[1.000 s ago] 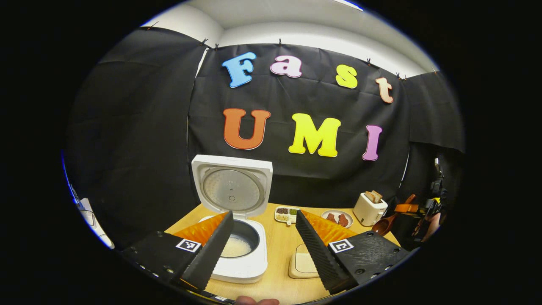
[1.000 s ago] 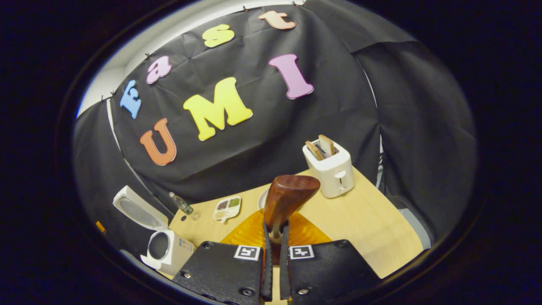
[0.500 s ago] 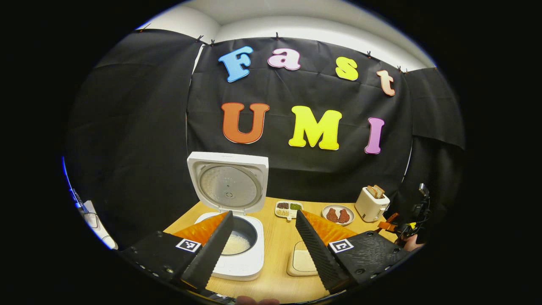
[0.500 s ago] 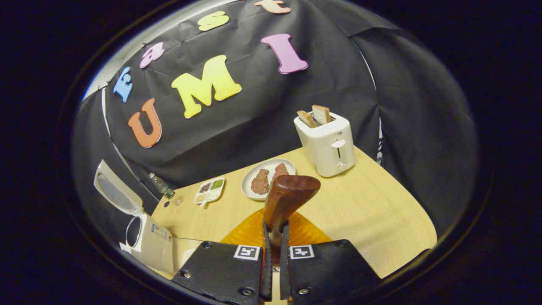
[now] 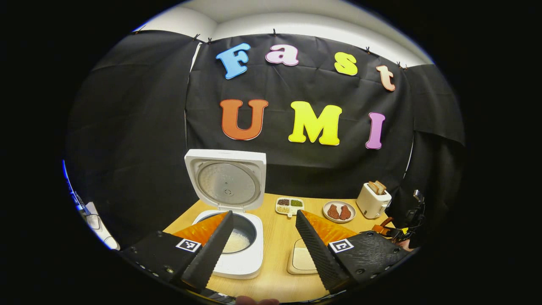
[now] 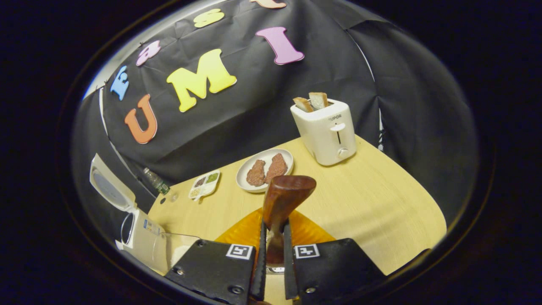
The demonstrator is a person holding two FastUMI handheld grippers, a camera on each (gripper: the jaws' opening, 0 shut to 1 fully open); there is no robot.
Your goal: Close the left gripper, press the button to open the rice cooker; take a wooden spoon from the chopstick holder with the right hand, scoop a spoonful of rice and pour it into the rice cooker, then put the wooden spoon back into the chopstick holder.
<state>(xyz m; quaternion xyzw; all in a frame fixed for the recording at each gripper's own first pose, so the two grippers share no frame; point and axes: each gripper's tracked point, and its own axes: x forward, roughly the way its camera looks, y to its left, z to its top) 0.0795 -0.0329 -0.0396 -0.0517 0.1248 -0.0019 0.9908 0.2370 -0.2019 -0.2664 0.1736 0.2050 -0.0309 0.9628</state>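
Holding the brown wooden spoon (image 6: 284, 199) clamped in our right gripper (image 6: 271, 271) while the left gripper (image 5: 262, 245) stays spread apart near the open white rice cooker (image 5: 230, 220), we risk that the spoon twists between the fingers and misses the holder.

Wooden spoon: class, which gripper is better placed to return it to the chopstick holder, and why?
Right. The right gripper is shut on the wooden spoon; the left gripper hangs open and empty near the rice cooker.

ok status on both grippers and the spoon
Left gripper open by rice cooker, lid up. Right gripper shut on wooden spoon. Nothing in the way.
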